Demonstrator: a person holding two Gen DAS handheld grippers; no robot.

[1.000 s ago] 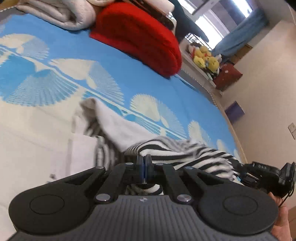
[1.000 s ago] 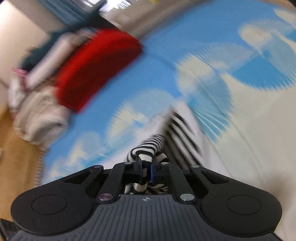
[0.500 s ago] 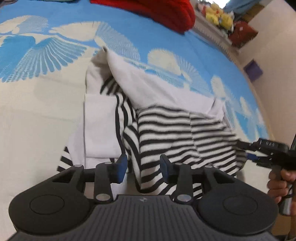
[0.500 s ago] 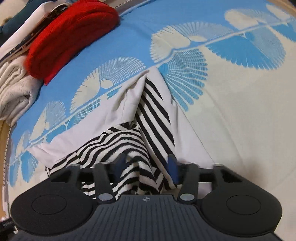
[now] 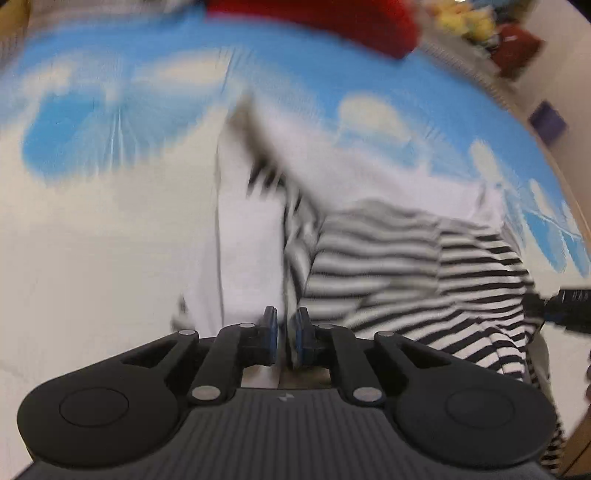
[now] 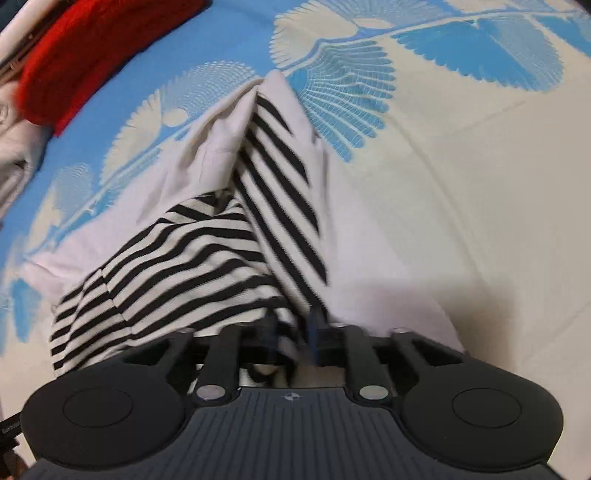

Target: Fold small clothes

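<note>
A small garment [image 5: 406, 266], black-and-white striped with plain white panels, lies partly folded on the blue and cream bedspread [image 5: 92, 258]. My left gripper [image 5: 286, 332] points down at its near edge. The jaws are closing to a narrow gap and pinch a fold of the cloth. In the right wrist view the garment [image 6: 192, 266] spreads away from my right gripper [image 6: 291, 332]. Its jaws are closing, blurred, with striped cloth between them and the pads still apart. The right gripper [image 5: 565, 310] also shows at the right edge of the left wrist view.
A red cushion [image 6: 92, 55] and a white folded blanket [image 6: 14, 155] lie at the far side of the bed. Yellow plush toys [image 5: 465, 22] and a purple box [image 5: 548, 120] sit beyond the bed edge. Cream bedspread [image 6: 480, 184] stretches to the right.
Both grippers held the garment up, opened and let it drop on the bed. They have since sunk toward its near edge and their jaws have narrowed again.
</note>
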